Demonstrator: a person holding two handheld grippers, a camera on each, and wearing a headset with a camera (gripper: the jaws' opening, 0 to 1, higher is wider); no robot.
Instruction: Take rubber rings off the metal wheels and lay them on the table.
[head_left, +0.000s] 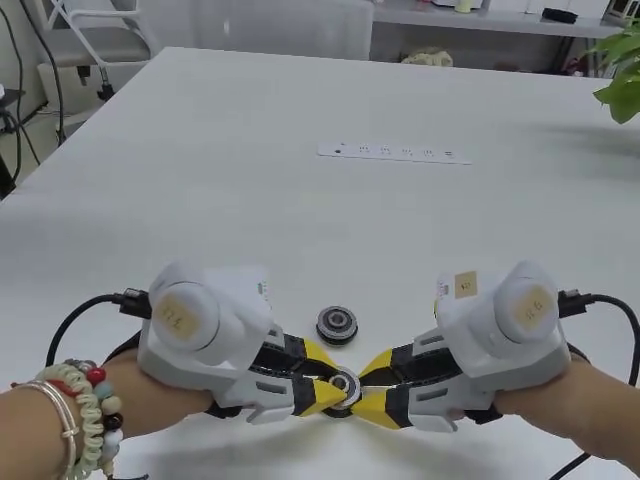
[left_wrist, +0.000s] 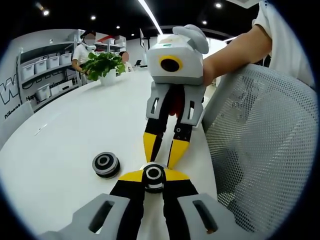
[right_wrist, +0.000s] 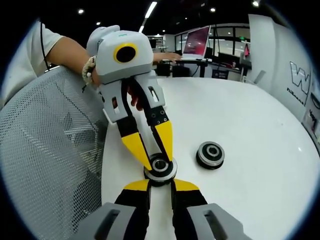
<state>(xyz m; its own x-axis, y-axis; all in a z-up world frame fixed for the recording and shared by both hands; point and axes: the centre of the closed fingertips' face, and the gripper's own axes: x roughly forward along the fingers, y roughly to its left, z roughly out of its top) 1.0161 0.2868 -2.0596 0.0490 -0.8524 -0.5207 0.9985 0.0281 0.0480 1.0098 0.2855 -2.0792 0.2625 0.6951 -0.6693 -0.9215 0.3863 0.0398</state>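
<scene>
Left gripper (head_left: 334, 386), right gripper (head_left: 358, 385) both pinch wheel (head_left: 344, 384); 2nd wheel (head_left: 337, 325) nearby.

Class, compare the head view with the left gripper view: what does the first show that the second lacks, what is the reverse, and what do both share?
Head view, not the left gripper view: a power strip farther along the table, and beaded bracelets on a wrist. Left gripper view, not the head view: a mesh chair back and shelves of bins. Both: the white table, the left gripper and right gripper closed on one metal wheel, and a second wheel lying beside it.
</scene>
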